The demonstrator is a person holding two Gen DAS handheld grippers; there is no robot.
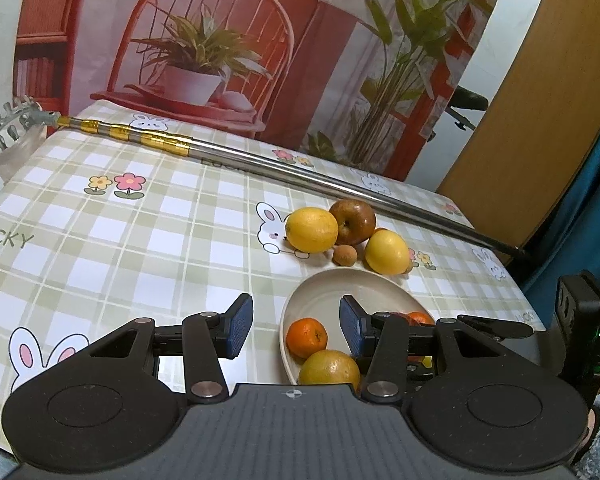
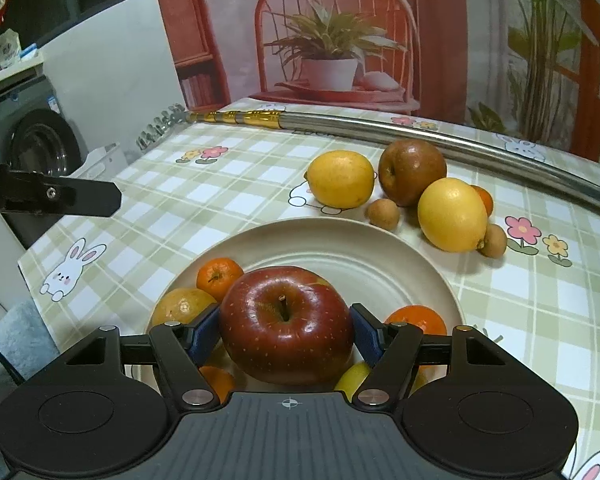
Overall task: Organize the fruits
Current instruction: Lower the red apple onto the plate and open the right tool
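Right gripper [image 2: 286,330] was clenched on the red apple [image 2: 286,322], blue pads on its two flanks at the widest girth, stem up, over the near part of the cream plate [image 2: 380,264]. Judged: apple fairly heavy, rigid, waxy-smooth skin, so slip-prone; the flank hold at the equator suited it. Plate was glazed, ridged, shallow; it held mandarins [image 2: 219,278] with dimpled peel. Left gripper [image 1: 296,330] stood released, holding nothing, at the plate's left rim. Beyond the plate's far rim on the checked tablecloth [image 1: 140,232]: two lemons [image 2: 340,184], a dull brown apple [image 2: 412,170], small rough longans [image 2: 383,213].
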